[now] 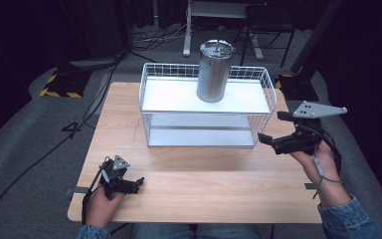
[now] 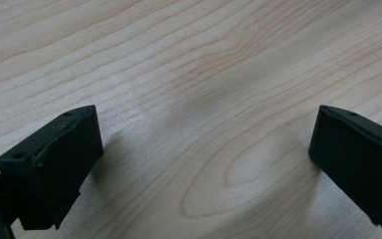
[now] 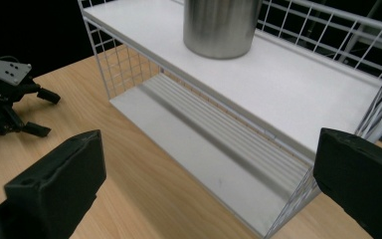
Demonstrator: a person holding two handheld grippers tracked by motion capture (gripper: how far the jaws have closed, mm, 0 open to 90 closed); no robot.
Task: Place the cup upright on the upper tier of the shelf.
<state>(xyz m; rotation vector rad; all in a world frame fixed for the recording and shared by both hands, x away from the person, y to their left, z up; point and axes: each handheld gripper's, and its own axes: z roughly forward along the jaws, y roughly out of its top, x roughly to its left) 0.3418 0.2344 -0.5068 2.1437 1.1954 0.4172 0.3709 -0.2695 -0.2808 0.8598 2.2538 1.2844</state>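
So from where I'm standing, the steel tumbler is sitting upright on the top white shelf of the wire rack, a bit right of the shelf's middle, lid on. In the right gripper view you see the bottom of the tumbler planted flat on that shelf, with the ribbed lower shelf underneath it bare.

Right gripper is held up in the air just off the rack's right end, jaws spread wide and nothing between them. It's near the rack's corner wires but not touching as far as I can tell. Well apart from the tumbler too. The grey plate on top of it sticks out to the right.

Left gripper is way down at the near left part of the wooden table, low over the surface, jaws pointing right. Its own view shows both jaws wide apart over bare wood grain, holding nothing. Can't say for sure whether it's actually resting on the tabletop or just hovering right over it.

Both of the person's hands are wrapped around the gripper handles, denim sleeves at the bottom edge.
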